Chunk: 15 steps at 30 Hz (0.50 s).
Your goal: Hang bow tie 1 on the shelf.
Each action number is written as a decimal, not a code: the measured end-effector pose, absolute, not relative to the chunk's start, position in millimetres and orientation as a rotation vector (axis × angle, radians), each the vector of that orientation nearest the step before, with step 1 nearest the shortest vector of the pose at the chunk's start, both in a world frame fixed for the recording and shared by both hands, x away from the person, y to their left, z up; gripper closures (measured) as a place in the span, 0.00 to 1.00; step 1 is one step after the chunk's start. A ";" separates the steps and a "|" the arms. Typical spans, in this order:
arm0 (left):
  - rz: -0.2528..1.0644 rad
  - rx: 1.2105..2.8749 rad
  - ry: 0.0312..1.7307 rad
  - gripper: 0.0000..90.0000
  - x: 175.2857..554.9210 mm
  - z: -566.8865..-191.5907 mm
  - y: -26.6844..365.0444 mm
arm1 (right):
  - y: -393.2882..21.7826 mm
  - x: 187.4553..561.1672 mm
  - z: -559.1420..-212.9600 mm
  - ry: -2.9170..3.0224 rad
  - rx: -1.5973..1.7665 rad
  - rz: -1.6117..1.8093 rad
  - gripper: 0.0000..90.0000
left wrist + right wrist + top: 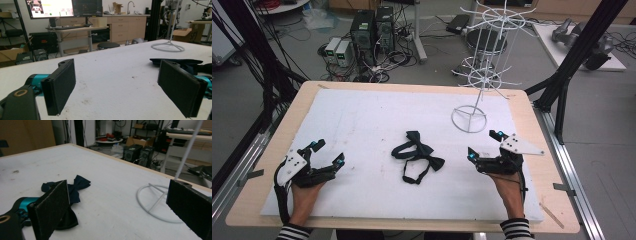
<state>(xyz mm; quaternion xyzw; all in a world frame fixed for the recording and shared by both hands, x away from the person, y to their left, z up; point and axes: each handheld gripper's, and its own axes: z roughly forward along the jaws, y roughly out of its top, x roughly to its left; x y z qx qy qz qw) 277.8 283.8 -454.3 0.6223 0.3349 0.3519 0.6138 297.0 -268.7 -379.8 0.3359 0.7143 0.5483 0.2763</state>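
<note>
A dark bow tie [418, 154] with its strap looped lies flat in the middle of the white mat [362, 120]. My left gripper [328, 153] rests at the mat's front left, jaws wide apart and nothing between them. My right gripper [484, 145] rests at the front right, also open and holding nothing. In the left gripper view the bow tie [180, 62] shows behind the right jaw. The right gripper view has the bow tie [75, 187] beside its left jaw and the ring base of the white wire rack [155, 202] ahead.
The white wire rack [484, 75] stands on its ring base at the mat's back right. The mat covers a wooden table [287, 120]. Computers and cables lie on the floor beyond the far edge. Black frame posts flank both sides.
</note>
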 end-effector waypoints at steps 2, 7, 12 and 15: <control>0.813 1.435 0.771 0.17 277.6 -454.3 283.7 | -267.3 298.6 -378.0 1.931 0.888 1.470 0.04; 0.813 1.435 0.771 0.17 277.6 -454.3 283.6 | -255.1 306.9 -367.4 2.022 0.888 1.453 0.04; 0.813 1.433 0.773 0.17 277.6 -454.4 283.7 | -240.5 315.4 -358.9 2.108 0.882 1.433 0.04; 0.814 1.434 0.773 0.17 277.6 -454.3 283.8 | -230.2 320.5 -352.5 2.151 0.853 1.409 0.04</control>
